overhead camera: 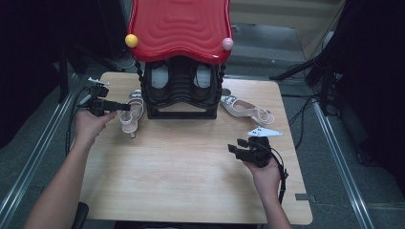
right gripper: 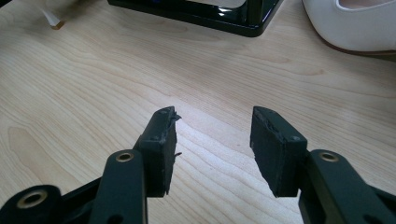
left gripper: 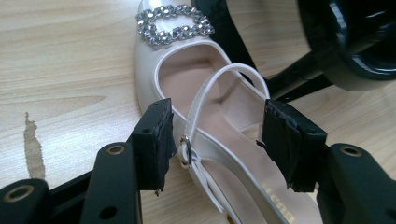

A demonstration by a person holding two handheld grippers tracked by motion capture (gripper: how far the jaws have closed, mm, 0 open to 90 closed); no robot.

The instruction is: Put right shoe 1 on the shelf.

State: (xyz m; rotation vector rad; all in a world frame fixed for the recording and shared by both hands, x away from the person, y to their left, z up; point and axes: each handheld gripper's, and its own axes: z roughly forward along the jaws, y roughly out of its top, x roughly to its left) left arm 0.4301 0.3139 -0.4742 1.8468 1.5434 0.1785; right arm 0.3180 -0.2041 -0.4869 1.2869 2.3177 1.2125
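Left gripper [overhead camera: 125, 107] near the table's [overhead camera: 191, 191] left edge toward the far left corner, held level, pointed at the white shoe [overhead camera: 131, 117] lying just left of the black shoe rack [overhead camera: 179, 93]. Fingers wide, straddling the shoe's heel end; in the left gripper view [left gripper: 215, 140] both pads stand clear of the shoe's [left gripper: 187, 88] sides, strap and small buckle between them, nothing gripped. Rhinestone buckle [left gripper: 173, 24] at the toe, pointing away from the gripper. Shoe resting on the table, sole down, close beside the rack's black base [left gripper: 289, 79].

Right gripper [overhead camera: 235, 146] near the right edge, about midway along it, held in the right hand [overhead camera: 265, 174]. Fingers wide, nothing between them; in the right gripper view [right gripper: 212, 144] bare wood under the gap.

Second white shoe [overhead camera: 243, 109] on the table right of the rack, toward the far right corner, well apart from the right gripper; part of it at the upper right of the right gripper view [right gripper: 355, 28].

Rack at the far edge, centre, under a red wavy top [overhead camera: 179, 28] with a yellow ball [overhead camera: 131, 40] and a pink ball [overhead camera: 228, 44] at its front corners. Dark shoes [overhead camera: 162, 78] inside the rack.
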